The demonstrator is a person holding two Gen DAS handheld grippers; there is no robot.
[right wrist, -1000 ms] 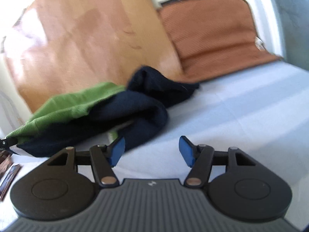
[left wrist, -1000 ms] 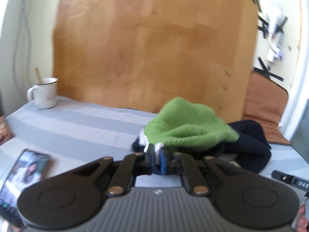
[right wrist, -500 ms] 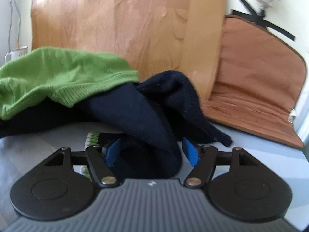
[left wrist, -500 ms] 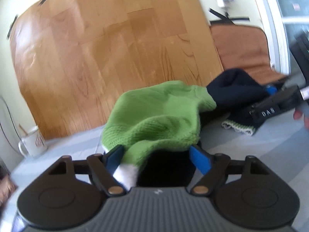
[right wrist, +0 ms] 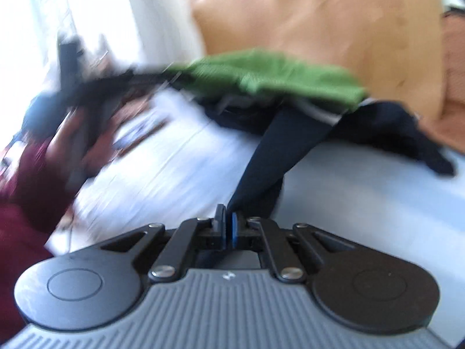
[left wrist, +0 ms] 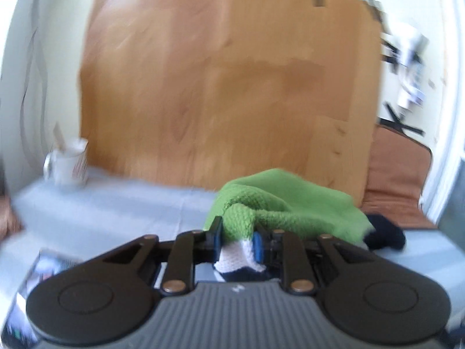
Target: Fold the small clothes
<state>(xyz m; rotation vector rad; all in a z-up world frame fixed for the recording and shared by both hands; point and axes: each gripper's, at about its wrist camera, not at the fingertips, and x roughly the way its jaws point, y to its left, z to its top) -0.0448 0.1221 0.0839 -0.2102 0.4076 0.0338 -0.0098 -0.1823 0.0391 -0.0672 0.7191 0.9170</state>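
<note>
A green knit garment (left wrist: 290, 200) lies bunched on a navy garment (left wrist: 383, 234) on the grey striped cloth surface (left wrist: 116, 203). My left gripper (left wrist: 237, 241) is closing, and its blue pads press on the green garment's edge and white cuff. In the right wrist view, my right gripper (right wrist: 228, 229) is shut on a fold of the navy garment (right wrist: 279, 151), which stretches taut up to the pile under the green garment (right wrist: 276, 72). Both views are blurred by motion.
A white mug (left wrist: 69, 163) stands at the back left, with a phone (left wrist: 43, 264) near the front left. A wooden panel (left wrist: 226, 87) and a brown cushion (left wrist: 398, 174) close off the back. A person's hand (right wrist: 72, 133) and dark red sleeve (right wrist: 23, 203) are at the left.
The left gripper opened around the green garment's cuff and closed on it. The right gripper closed on the navy fold, then rose and rolled, pulling it taut.
</note>
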